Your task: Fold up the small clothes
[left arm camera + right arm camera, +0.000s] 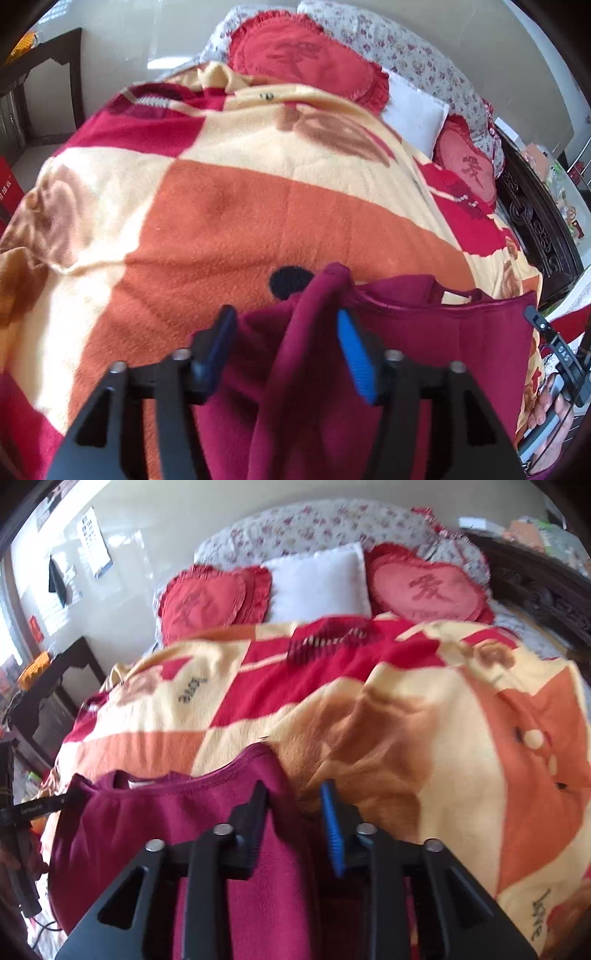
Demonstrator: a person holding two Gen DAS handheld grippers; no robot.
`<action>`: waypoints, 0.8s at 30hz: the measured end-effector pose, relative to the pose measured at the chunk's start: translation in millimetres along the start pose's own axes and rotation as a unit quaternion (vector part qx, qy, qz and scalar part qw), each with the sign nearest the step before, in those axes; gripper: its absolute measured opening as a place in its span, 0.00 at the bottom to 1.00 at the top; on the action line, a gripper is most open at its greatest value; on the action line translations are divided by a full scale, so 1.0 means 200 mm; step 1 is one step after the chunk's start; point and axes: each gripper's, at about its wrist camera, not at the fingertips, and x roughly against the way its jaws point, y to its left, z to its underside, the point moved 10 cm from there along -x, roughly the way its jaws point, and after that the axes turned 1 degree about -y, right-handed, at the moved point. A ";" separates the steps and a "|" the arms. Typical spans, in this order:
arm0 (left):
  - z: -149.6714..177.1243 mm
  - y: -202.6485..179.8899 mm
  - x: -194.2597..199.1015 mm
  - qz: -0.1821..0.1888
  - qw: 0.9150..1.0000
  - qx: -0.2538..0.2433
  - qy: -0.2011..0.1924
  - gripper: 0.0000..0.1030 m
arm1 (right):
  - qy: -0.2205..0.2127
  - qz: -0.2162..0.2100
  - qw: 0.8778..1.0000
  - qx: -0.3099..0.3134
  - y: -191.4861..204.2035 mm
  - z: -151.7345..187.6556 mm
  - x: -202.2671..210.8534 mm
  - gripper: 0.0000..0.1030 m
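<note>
Lying on a checked fleece blanket [229, 221] spread over a bed, a maroon garment [461, 339] is seen at the near edge, its neckline turned toward the pillows. In the left wrist view, the left gripper [288, 317] is held with jaws well apart; a raised fold of the maroon fabric runs up between them, close to the blue pad [354, 354], though no pressing by either pad is visible. In the right wrist view, the right gripper [293, 794] is seen with a narrower gap; the garment's shoulder edge lies beneath and beside the dark finger [255, 812], and nothing is clamped. Two red heart-shaped cushions [424, 587] and a white pillow [317, 579] are noted at the headboard end.
</note>
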 end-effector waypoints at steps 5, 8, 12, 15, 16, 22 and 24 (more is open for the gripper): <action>0.07 0.01 0.15 -0.036 0.998 -0.046 -0.017 0.68 | -0.021 -0.049 0.997 0.050 0.18 0.04 0.19 0.14; 0.15 0.01 0.19 -0.046 0.997 -0.059 -0.011 0.68 | -0.002 -0.043 0.997 0.070 0.22 0.09 0.13 0.14; 0.25 0.02 0.20 -0.055 0.997 -0.051 0.003 0.68 | 0.034 -0.012 0.998 0.050 0.14 0.11 -0.08 0.10; 0.32 0.04 0.21 -0.071 0.996 -0.054 0.008 0.68 | 0.043 -0.006 0.998 0.039 0.11 0.11 -0.13 0.05; 0.33 0.05 0.22 -0.073 0.996 -0.054 0.007 0.68 | 0.046 -0.002 0.998 0.044 0.12 0.11 -0.11 0.05; 0.39 0.06 0.26 -0.079 0.995 -0.054 0.003 0.68 | 0.034 -0.020 0.997 0.069 0.23 0.17 0.17 0.07; 0.40 0.06 0.27 -0.079 0.995 -0.054 0.003 0.68 | 0.038 -0.031 0.996 0.072 0.26 0.25 0.25 0.07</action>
